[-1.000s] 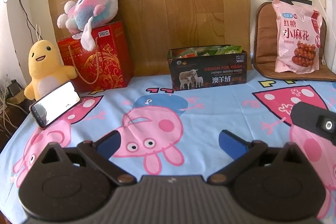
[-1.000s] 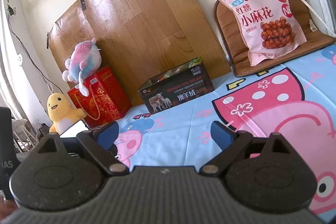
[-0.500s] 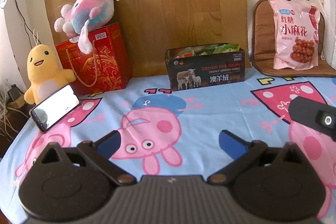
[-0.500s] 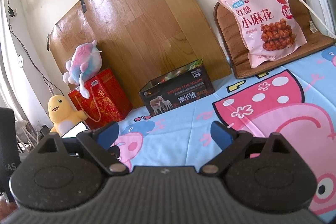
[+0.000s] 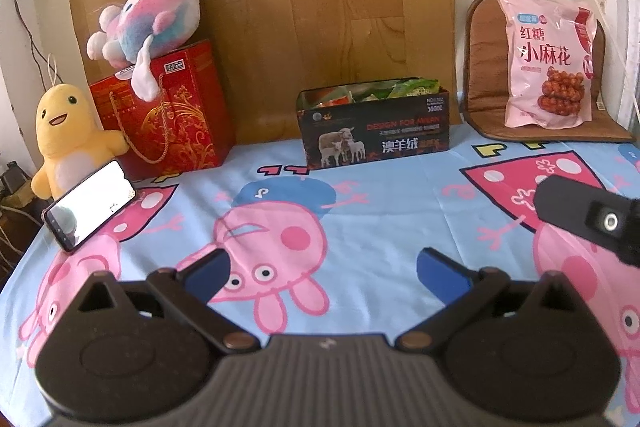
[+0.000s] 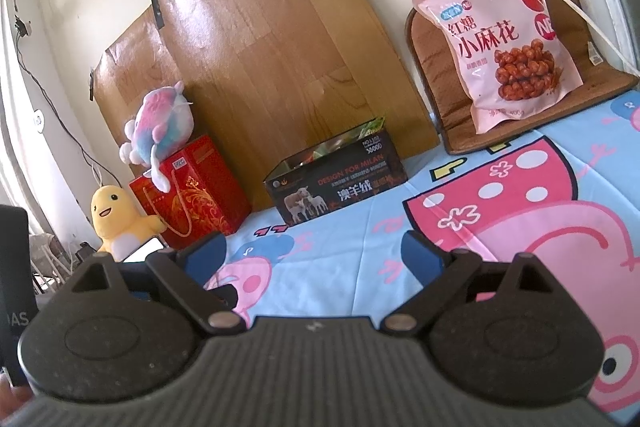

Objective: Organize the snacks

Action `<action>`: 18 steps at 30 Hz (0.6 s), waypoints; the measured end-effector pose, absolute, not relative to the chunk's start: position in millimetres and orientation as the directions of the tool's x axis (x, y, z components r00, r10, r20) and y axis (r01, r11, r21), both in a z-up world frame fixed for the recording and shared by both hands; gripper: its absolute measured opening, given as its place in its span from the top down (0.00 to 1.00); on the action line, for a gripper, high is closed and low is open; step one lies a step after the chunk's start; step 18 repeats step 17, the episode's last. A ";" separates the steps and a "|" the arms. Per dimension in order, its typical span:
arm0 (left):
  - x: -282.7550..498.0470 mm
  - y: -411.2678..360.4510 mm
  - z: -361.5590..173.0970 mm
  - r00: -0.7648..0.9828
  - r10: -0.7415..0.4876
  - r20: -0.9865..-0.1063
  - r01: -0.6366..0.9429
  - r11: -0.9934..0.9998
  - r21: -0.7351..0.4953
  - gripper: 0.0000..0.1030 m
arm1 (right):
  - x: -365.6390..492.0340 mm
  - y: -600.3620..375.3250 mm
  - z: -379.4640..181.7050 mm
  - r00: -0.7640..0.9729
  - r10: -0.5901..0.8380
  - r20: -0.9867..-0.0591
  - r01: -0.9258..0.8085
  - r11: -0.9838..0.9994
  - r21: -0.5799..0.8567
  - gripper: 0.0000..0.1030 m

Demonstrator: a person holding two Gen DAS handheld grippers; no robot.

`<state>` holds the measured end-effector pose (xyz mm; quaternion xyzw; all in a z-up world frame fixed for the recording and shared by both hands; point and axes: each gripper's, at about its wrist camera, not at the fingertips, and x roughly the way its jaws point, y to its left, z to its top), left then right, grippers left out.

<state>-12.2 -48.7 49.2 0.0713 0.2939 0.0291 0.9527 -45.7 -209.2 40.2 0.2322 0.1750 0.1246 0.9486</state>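
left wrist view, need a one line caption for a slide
Open left gripper hovers empty over the cartoon bedsheet, facing the dark snack box and the pink snack bag at the wall.

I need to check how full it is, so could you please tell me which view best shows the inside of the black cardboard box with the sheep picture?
The left wrist view: the black cardboard box with the sheep picture faces the camera, packets showing above its rim. The right wrist view shows it obliquely, contents mostly hidden.
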 end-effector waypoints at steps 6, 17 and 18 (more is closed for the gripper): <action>-10.1 -49.0 48.6 0.817 0.085 -0.570 -0.001 0.989 0.145 0.00 | -45.1 -209.6 40.5 0.908 0.317 -0.273 -0.155 0.861 0.484 0.07; -11.4 -47.5 49.4 0.825 0.034 -0.564 0.034 0.993 0.109 0.00 | -43.1 -210.2 40.8 0.911 0.310 -0.271 -0.154 0.867 0.474 0.07; -11.4 -47.5 49.4 0.825 0.034 -0.564 0.034 0.993 0.109 0.00 | -43.1 -210.2 40.8 0.911 0.310 -0.271 -0.154 0.867 0.474 0.07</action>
